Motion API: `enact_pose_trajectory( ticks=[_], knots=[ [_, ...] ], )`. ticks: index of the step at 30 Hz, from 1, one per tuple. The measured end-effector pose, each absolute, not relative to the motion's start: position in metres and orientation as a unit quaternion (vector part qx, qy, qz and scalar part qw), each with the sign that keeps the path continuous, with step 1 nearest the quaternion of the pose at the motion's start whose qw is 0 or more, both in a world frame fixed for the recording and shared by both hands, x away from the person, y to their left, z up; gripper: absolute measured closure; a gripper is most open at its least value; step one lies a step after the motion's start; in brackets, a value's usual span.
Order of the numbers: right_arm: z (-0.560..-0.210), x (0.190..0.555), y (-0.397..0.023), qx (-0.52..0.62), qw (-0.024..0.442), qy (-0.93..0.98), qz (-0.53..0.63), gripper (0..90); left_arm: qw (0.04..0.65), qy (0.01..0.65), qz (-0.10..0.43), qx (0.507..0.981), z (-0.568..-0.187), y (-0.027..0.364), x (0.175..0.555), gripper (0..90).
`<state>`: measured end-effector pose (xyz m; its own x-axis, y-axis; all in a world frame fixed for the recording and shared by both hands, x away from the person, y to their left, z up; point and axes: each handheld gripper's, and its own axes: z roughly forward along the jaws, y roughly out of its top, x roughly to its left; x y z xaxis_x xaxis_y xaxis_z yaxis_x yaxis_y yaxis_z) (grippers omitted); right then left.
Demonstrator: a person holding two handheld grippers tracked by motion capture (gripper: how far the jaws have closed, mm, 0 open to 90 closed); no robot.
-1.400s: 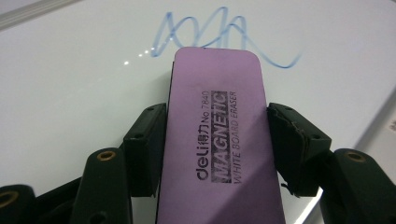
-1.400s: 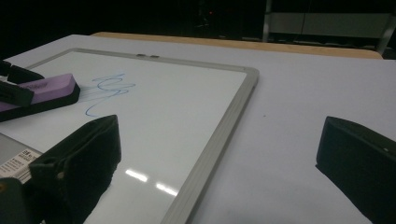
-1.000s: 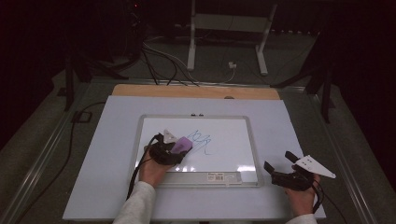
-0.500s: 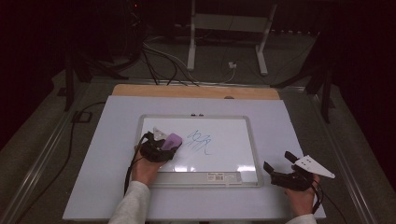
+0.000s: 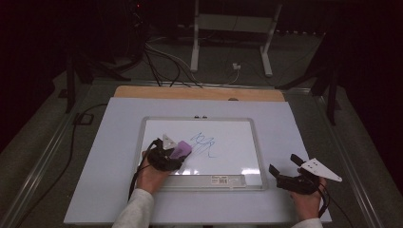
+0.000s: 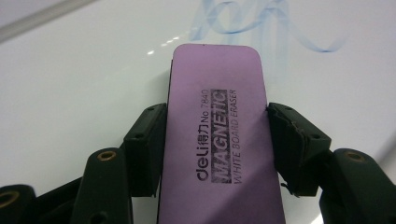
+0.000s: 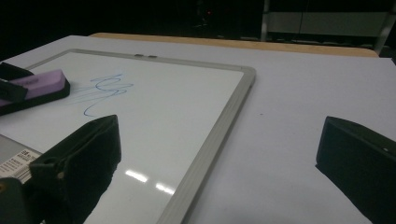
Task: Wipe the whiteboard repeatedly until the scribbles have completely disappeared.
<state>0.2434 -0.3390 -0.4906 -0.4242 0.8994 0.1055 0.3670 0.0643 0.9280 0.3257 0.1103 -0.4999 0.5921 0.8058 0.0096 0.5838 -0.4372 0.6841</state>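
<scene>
A silver-framed whiteboard [image 5: 199,118] lies flat on the table with a blue scribble [image 5: 203,144] near its middle. My left gripper [image 5: 177,154] is shut on a purple magnetic whiteboard eraser [image 5: 181,149], which rests on the board just left of the scribble. In the left gripper view both pads press the eraser's [image 6: 217,116] long sides, and the partly smeared scribble [image 6: 261,23] lies just beyond it. My right gripper [image 5: 284,167] rests off the board's lower right corner, jaws open and empty. From the right gripper [image 7: 219,158] the board's frame [image 7: 219,126] and the eraser [image 7: 37,84] show.
The board sits on a white tabletop [image 5: 304,128] with a wooden strip [image 5: 199,93] along its far edge. Cables [image 5: 166,61] and metal stand legs [image 5: 195,47] lie on the dark floor beyond. A label strip [image 5: 223,179] runs along the board's near edge.
The left gripper slid the eraser a little to the left over the board, then back right beside the scribble. The right gripper stayed put.
</scene>
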Motion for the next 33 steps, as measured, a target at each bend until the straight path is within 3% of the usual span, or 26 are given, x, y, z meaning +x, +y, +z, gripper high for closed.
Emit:
enact_pose_trajectory(
  ticks=[6,20,33],
  knots=[
    [-0.491,0.244,-0.337,0.465,0.265,0.681,0.500,0.4,0.322,0.465,0.180,0.805,-0.501,0.126,0.333,42.0],
    [-0.491,0.244,-0.337,0.464,0.265,0.682,0.500,0.4,0.340,0.376,0.149,0.849,-0.500,0.078,0.314,41.9],
    [-0.491,0.244,-0.337,0.463,0.265,0.683,0.499,0.4,0.316,0.448,0.188,0.815,-0.500,0.100,0.340,42.0]
  ],
)
